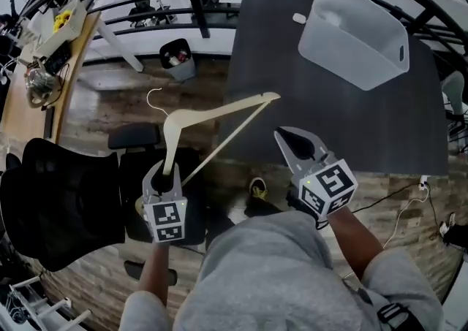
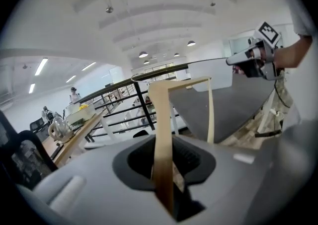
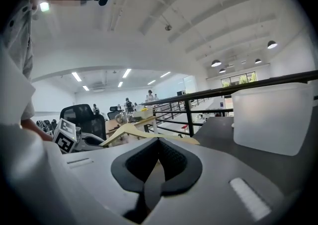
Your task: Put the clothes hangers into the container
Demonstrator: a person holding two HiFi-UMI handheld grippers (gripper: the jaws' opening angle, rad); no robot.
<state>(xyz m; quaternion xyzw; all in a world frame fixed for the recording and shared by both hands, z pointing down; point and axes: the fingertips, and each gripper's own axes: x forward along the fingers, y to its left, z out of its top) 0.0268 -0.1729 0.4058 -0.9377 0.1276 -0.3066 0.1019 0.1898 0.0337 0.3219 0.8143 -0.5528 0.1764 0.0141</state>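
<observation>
Jaws of the left gripper (image 1: 167, 176) pinch one end of the wooden hanger (image 1: 219, 114), which is held in the air and slants toward one o'clock, its far tip over the desk (image 1: 314, 125) edge. Right gripper (image 1: 294, 141) jaws are pressed together, empty. With the container (image 1: 355, 33) farther off at one o'clock, the end-held hanger could pivot, slip, or snag its rim.

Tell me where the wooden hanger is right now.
Head view, left of centre: the hanger is held aloft over the floor, one end clamped in the left gripper, its other tip at the dark table's left edge, well short of the container.
</observation>
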